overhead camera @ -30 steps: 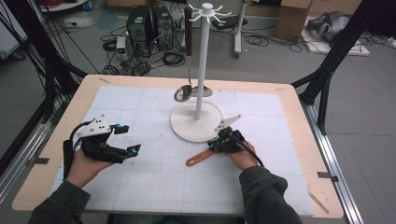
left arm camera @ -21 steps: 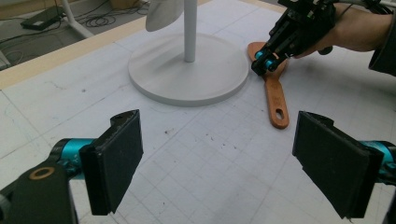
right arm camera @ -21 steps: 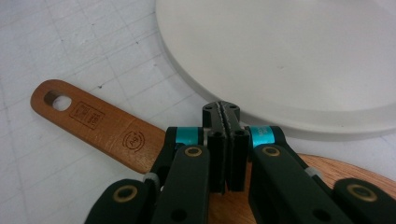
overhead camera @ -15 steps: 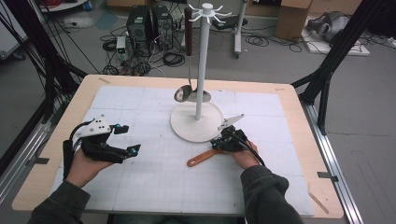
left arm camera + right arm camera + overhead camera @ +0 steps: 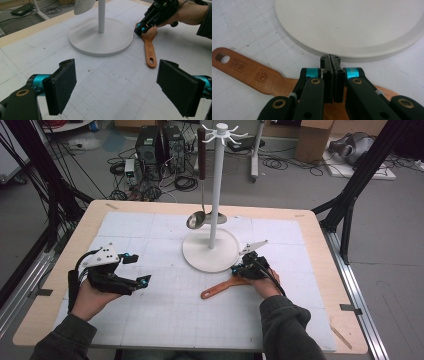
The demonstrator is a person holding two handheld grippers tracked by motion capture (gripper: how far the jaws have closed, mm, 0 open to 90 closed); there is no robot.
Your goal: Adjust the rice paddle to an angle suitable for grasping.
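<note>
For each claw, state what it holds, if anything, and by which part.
Left claw: open, holding nothing. Right claw: jaws pressed together over the wooden spatula; whether they pinch its blade edge cannot be told.

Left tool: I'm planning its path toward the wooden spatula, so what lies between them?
Nothing: in the left gripper view, bare gridded mat runs from the left tool to the wooden spatula.

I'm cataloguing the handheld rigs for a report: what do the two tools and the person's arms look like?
Both are black linkage tools with teal collars and brass-coloured pivot pins. The left tool has flat, square black pads and a grey three-cornered plate on top; the right tool carries one too, with a black cable trailing back. The person wears dark olive-grey sleeves.
</note>
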